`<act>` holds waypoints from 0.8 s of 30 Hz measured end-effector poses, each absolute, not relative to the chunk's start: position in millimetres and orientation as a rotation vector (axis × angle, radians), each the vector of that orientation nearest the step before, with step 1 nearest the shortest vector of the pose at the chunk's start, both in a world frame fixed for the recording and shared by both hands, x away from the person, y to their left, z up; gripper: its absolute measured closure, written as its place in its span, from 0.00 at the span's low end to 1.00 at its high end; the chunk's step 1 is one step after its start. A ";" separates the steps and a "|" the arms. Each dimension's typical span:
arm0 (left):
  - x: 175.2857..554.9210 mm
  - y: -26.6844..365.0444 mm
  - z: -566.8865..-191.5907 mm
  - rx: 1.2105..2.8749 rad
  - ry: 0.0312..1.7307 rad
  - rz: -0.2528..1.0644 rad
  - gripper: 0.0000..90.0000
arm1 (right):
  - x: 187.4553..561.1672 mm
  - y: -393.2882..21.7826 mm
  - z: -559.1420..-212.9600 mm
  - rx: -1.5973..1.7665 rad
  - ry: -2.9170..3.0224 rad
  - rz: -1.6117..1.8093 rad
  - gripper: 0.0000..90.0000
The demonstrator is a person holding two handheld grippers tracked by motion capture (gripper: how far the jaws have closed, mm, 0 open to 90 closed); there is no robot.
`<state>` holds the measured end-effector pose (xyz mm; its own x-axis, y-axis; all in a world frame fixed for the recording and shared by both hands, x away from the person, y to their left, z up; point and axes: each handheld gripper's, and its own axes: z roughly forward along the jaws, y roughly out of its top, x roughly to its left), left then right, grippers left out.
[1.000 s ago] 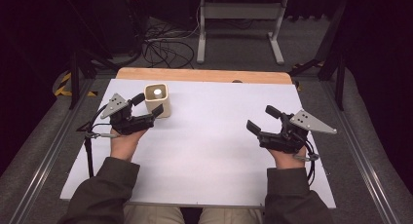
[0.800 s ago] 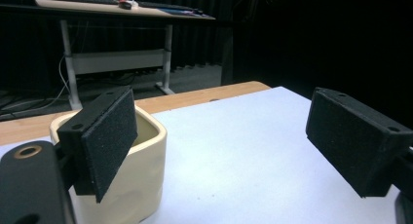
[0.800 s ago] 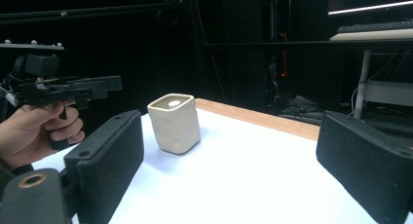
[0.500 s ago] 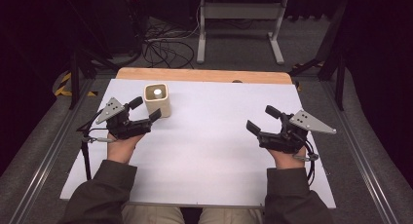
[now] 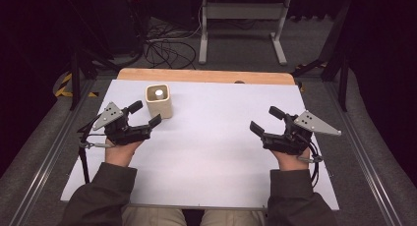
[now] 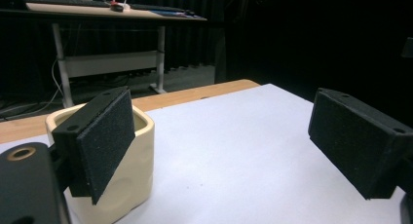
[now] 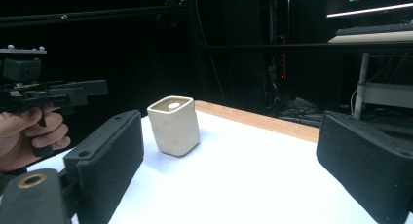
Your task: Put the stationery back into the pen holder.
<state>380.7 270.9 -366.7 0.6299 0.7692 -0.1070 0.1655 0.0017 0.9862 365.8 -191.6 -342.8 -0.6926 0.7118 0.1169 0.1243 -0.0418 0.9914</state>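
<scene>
White sheet over the table (image 5: 206, 152), with a small cream cup (image 5: 159, 101) at the far left, just beside the left gripper (image 5: 146, 115), whose jaws gape wide with nothing in them. Right gripper (image 5: 260, 121) is spread empty too, well apart from it. Cup looks light, so I reckon a jaw clipping its side on the way in tips it over.

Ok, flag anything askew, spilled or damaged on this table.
Nothing stands out. The cream square ceramic cup stands upright on the white table sheet, no spill; the left gripper and right gripper hover open.
</scene>
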 end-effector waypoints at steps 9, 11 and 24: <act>371.7 273.6 -366.0 1.526 0.810 0.565 0.12 | 365.4 -192.2 -342.3 0.884 1.798 1.785 0.12; 370.4 274.3 -366.3 1.523 0.811 0.567 0.12 | 365.2 -192.7 -342.1 0.885 1.797 1.788 0.12; 355.4 280.7 -368.8 1.527 0.821 0.569 0.12 | 364.1 -196.2 -340.1 0.880 1.782 1.796 0.12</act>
